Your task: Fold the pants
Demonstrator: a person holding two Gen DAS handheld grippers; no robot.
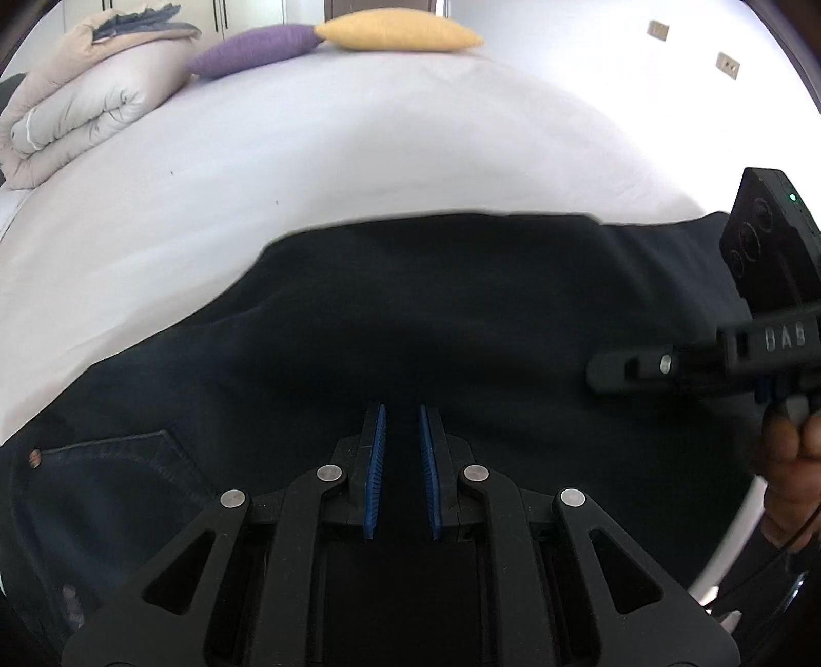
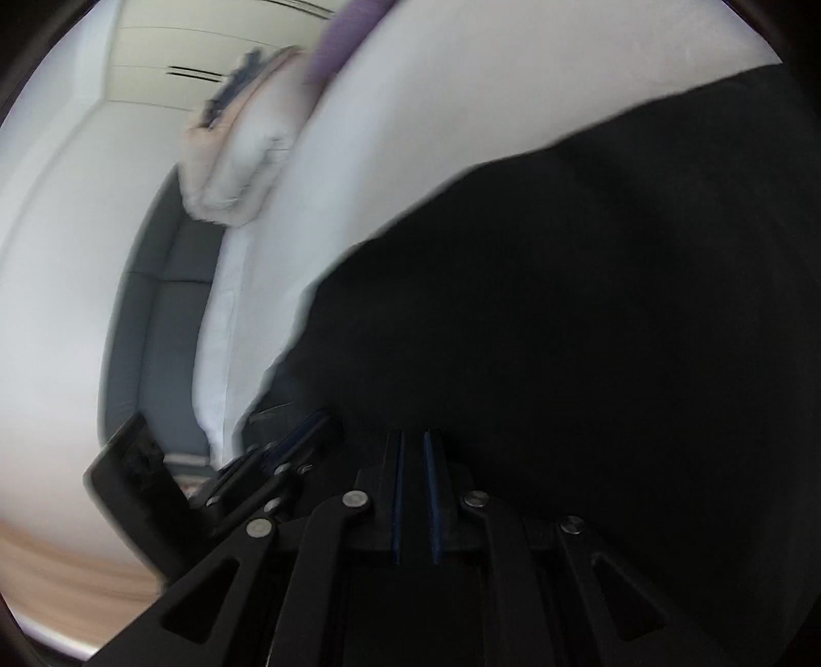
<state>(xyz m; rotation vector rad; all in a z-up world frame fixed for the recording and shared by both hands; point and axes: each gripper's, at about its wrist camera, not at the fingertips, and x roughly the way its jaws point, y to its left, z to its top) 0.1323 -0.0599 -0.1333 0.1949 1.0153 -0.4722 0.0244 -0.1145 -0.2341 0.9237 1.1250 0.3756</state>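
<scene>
While the dark pants (image 1: 410,318) lie spread across the near part of the white bed (image 1: 359,143), the left gripper (image 1: 402,410) hovers over them with a narrow gap between its blue pads (image 1: 377,462), clasping nothing. To its right, the right gripper (image 2: 413,436) sits over the same cloth, its pads also slightly apart; whether fabric is pinched, I cannot tell. Purple pillow (image 1: 251,48), yellow pillow (image 1: 397,31) and folded duvet (image 1: 82,102) sit far off.

The pants (image 1: 410,318) lie on the bed (image 1: 359,154). A folded duvet (image 1: 77,113) sits at ten o'clock, two pillows (image 1: 318,41) at twelve (touching).
</scene>
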